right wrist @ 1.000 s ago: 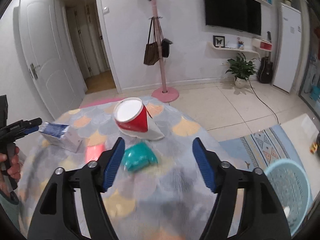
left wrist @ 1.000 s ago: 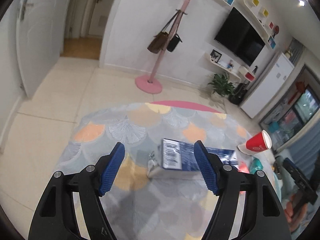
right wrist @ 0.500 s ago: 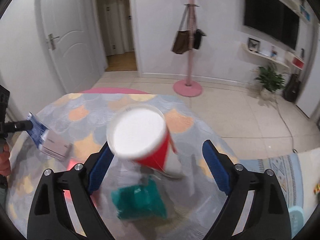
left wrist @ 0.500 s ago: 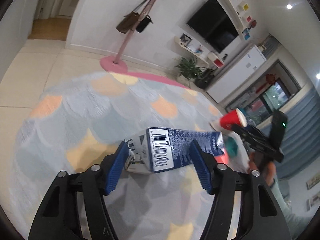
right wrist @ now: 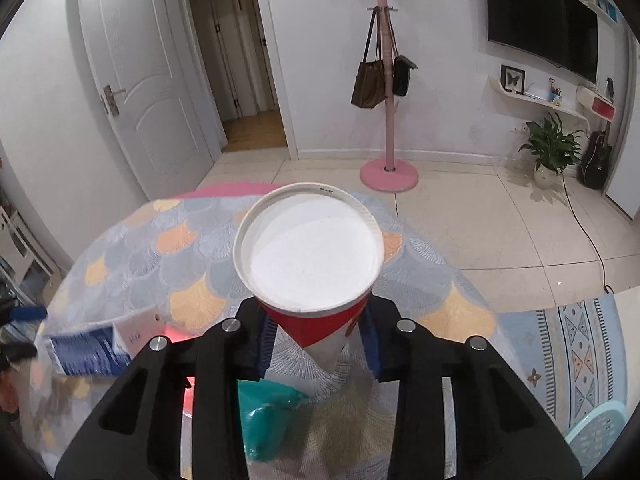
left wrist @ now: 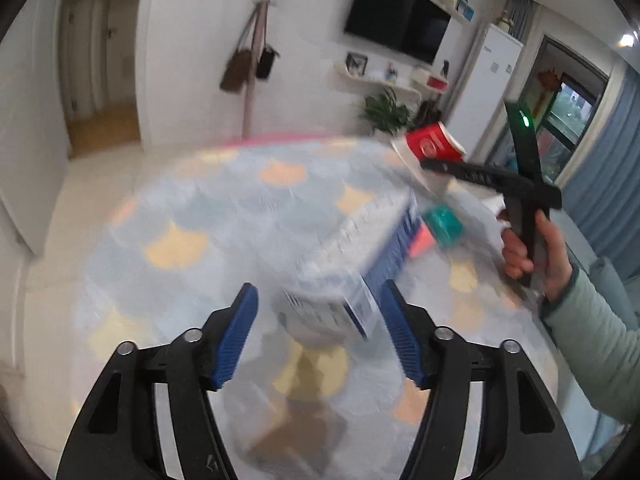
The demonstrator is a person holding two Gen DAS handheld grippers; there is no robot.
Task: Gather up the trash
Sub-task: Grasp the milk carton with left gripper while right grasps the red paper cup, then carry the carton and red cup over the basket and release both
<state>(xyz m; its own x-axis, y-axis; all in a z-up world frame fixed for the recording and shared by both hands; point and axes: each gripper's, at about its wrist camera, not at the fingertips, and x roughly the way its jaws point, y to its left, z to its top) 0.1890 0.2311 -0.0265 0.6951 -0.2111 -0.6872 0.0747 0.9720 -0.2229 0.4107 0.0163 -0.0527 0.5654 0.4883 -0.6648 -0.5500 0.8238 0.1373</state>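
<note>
Carton (left wrist: 352, 276), blue and white with a barcode end, is lying on the patterned tablecloth (left wrist: 224, 216) between the blue pads of the left gripper (left wrist: 318, 334); its jaws are opening, standing wide with a gap showing on either side of the carton, so nothing is being gripped. Blur is smearing this view. Moving right, a teal wrapper (left wrist: 443, 220) is sitting just past the carton's far end. Further right, a hand (left wrist: 532, 248) in a pale green sleeve is holding the right gripper (right wrist: 316, 342), whose jaws are closing on the red paper cup (right wrist: 310, 256): the fingers are flanking its lower body, and the white open mouth is facing the right wrist camera. Whether the pads are pressing cannot be told for certain.
</note>
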